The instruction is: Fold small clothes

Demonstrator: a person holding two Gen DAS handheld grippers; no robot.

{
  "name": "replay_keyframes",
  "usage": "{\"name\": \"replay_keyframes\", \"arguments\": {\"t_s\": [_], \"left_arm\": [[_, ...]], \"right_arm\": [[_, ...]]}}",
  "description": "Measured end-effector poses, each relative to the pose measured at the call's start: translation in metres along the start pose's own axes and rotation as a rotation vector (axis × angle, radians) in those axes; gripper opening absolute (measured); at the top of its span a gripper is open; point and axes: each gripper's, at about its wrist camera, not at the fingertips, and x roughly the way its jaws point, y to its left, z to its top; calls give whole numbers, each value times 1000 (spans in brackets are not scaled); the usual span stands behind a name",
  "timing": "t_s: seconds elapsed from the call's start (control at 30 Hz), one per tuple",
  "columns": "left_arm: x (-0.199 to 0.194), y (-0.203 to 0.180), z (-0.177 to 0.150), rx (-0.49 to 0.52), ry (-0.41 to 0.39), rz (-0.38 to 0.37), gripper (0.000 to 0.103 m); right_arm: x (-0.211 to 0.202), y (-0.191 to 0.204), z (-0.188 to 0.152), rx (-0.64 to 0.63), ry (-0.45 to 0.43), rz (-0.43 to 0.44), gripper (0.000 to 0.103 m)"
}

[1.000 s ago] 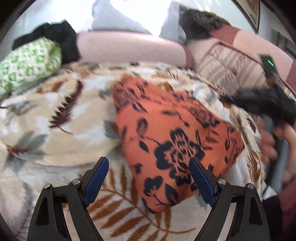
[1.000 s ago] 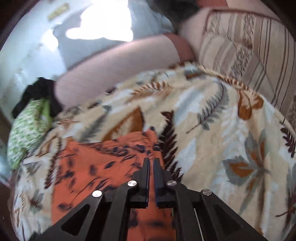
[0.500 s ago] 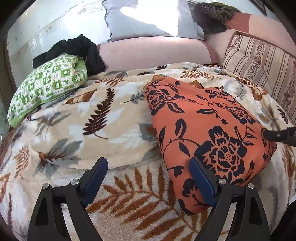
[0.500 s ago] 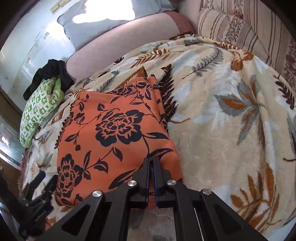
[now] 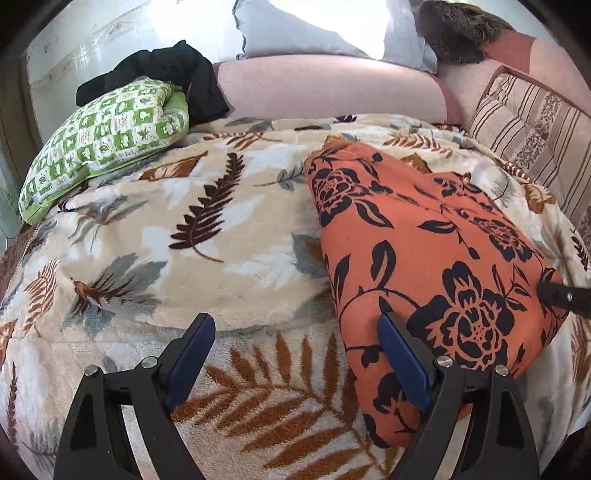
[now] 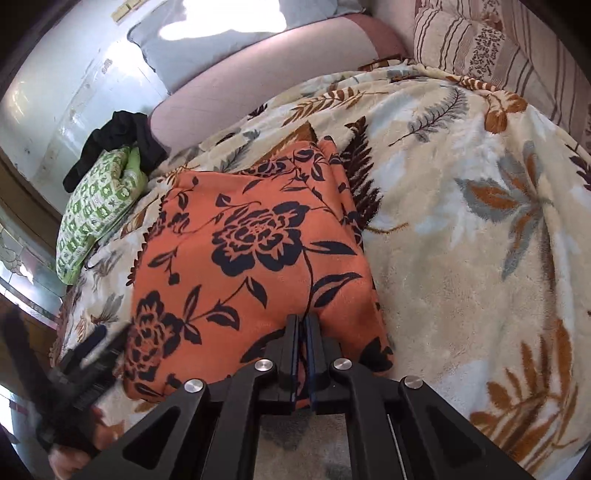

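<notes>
Nearest the right wrist camera, the right gripper (image 6: 302,354) has its jaws pressed together on the near hem of the orange cloth printed with black flowers (image 6: 255,258), which looks like a pinch meant to keep that edge pinned or ready to lift for a fold. In the left wrist view, the left gripper (image 5: 295,354) stands with its blue-padded jaws wide apart and nothing between them. One pad hangs over the cloth's near left edge and the other over bare blanket, probably lining up to take that corner.

The cloth lies flat and fairly square on the cream fleece blanket patterned with brown and grey leaves (image 5: 229,236) that covers the bed, so it seems partly folded already. Further back, a green-and-white checked pillow (image 5: 103,140) sits at the bed's left edge with a crumpled black garment (image 5: 173,70) on top. Behind them run a pink bolster (image 5: 325,88) and a grey cushion (image 5: 314,29).
</notes>
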Motion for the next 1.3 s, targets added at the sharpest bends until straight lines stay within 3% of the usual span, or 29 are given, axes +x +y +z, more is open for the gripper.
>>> {"name": "replay_keyframes", "arguments": {"t_s": [0.07, 0.23, 0.3, 0.37, 0.5, 0.67, 0.8, 0.93, 1.13, 1.3], "left_arm": [[0, 1, 2, 9, 4, 1, 90], [3, 2, 2, -2, 6, 1, 94], [5, 4, 2, -2, 6, 5, 97], [7, 6, 3, -16, 15, -8, 97], [7, 8, 4, -21, 22, -13, 98], [7, 8, 5, -10, 26, -16, 97], [9, 9, 7, -17, 30, -24, 98], [13, 12, 9, -28, 35, -13, 98], [11, 13, 8, -41, 34, -23, 98], [8, 9, 6, -29, 14, 4, 98]], "right_arm": [[-3, 7, 11, 0, -24, 21, 5], [24, 31, 49, -10, 17, 34, 5], [41, 35, 64, -9, 36, -3, 5], [73, 33, 73, -12, 145, -85, 6], [82, 39, 95, 33, 171, -53, 6], [89, 85, 127, -65, 119, 36, 5], [120, 125, 134, -143, 138, 89, 5], [181, 132, 123, -181, 270, 0, 6], [141, 120, 124, -172, 204, 34, 6], [77, 96, 105, -203, 107, 50, 6]]}}
